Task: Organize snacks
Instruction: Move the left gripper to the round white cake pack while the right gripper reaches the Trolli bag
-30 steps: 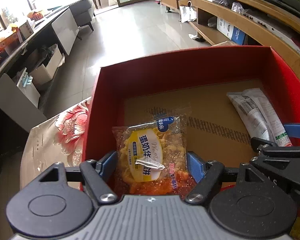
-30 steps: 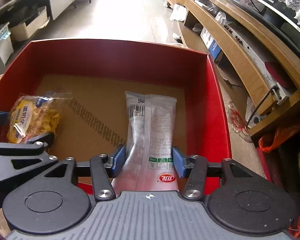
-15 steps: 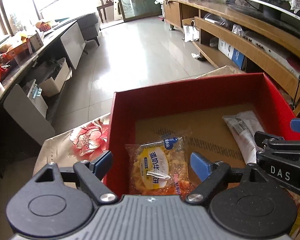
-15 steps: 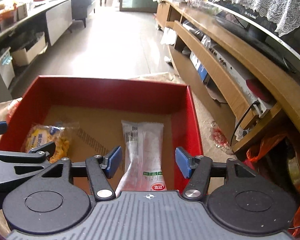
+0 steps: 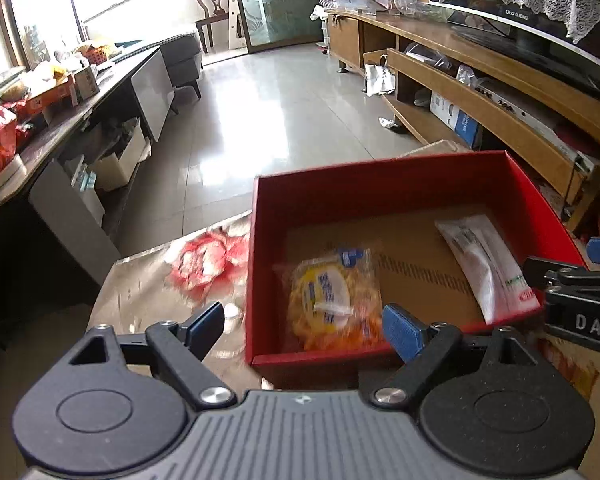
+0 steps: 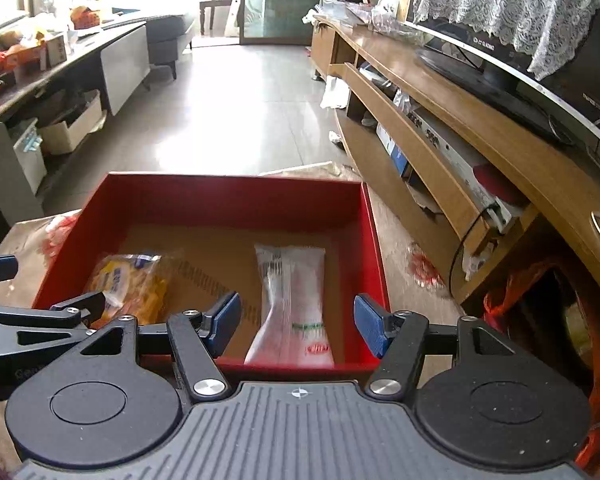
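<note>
Fingers (image 5: 208, 326) of both grippers gape empty above crinkly plastic snack packets (image 5: 334, 306) in red cardboard box (image 5: 380, 188).

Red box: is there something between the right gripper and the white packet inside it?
Nothing visible blocks it. The white packet lies in the red box, directly ahead of the right gripper, whose jaws are open.

Left gripper (image 5: 304, 326), right gripper (image 6: 297, 326): fingers apart, empty, angled down.

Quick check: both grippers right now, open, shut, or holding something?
Left gripper: open, holding nothing.
Right gripper: open, holding nothing.
</note>
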Motion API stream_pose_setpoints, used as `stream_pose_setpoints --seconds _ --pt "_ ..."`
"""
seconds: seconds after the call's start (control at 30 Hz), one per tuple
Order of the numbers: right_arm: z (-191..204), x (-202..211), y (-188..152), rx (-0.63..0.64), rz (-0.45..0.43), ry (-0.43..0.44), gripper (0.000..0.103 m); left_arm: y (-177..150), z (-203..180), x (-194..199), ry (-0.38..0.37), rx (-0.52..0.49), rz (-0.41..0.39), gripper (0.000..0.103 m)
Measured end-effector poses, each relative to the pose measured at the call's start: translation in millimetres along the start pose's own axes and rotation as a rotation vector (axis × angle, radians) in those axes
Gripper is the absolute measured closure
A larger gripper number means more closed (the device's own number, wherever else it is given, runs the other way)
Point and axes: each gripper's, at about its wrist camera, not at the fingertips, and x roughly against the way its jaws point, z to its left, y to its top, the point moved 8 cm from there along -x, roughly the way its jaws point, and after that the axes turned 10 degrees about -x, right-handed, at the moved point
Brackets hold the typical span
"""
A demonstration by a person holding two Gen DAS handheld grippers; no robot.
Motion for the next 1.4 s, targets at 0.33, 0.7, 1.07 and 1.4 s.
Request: stream_pose_setpoints --seconds 0.33,0.7,1.07,1.4 --pt "-2.5 31.3 -51.9 -0.023 0.074 0.034 0.033 -61.1 3.0 29.5 -0.073 0.037 0.069 0.017" --pt "-9.5 53.6 -87.6 -0.037 0.122 0.057 0.033 -134.6 -9.4 44.3 -0.107 0.01 0.19 0.017" --pt "-58.1 60.8 -90.6 -0.129 0.114 0.005 0.031 -147.9 -17.0 42.2 -0.119 -0.002 0.205 0.009" --pt "-82.1 30.0 -83.7 -0.086 0.162 -0.042 0.029 -149.6 -15.9 43.9 -0.16 -0.002 0.209 0.009"
